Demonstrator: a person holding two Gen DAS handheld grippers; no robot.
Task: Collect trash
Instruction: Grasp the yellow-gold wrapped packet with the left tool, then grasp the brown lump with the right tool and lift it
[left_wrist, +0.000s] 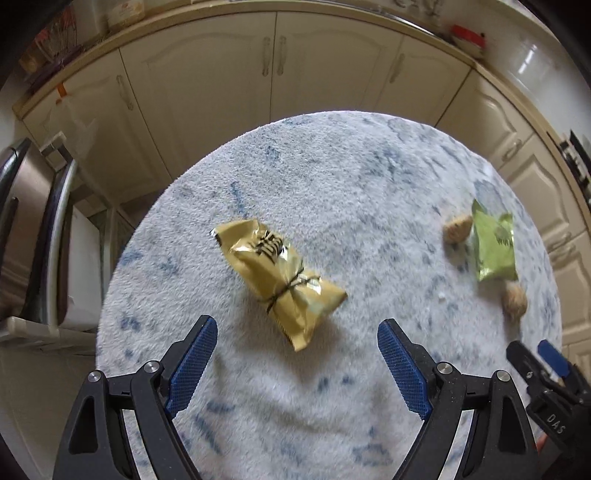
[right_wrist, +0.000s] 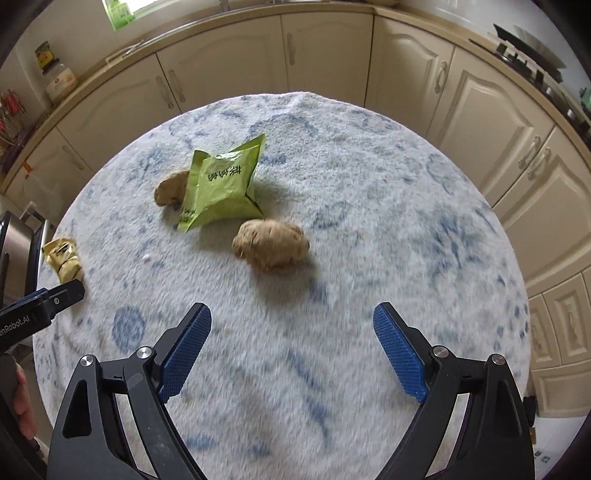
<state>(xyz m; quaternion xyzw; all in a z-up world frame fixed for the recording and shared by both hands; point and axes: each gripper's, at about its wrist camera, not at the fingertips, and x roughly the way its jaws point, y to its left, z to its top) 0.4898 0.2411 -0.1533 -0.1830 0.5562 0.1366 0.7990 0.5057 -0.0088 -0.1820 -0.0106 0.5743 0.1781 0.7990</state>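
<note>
— Where's the rubbish, then?

— All on the round table (right_wrist: 424, 221), the one under the fluffy white-and-blue cloth. Take the green wrapper (right_wrist: 221, 184) as your marker: it lies crumpled and puffed up on the cloth, toward the far side from the person holding the grippers. A brown lumpy thing (right_wrist: 170, 187) is tucked right against its edge, half hidden behind it, and a second brown lump (right_wrist: 271, 243) sits just beside its near corner, not touching as far as I can tell.

— And the gold one?

— The gold wrapper (left_wrist: 280, 277), tied round the middle with a dark string, lies well apart from the green wrapper, off toward the left gripper's side of the table.

— Is either claw on anything?

— No. The left gripper (left_wrist: 297, 332) hangs above the cloth with its blue pads spread wide, the gold wrapper just ahead of the tips, nothing between them. The right gripper (right_wrist: 291, 321) is spread just as wide over bare cloth, on the near side of the green wrapper, with the second brown lump closest to it

— Behind all that?

— Cream kitchen cabinets (right_wrist: 325, 55) curving round past the table
</note>
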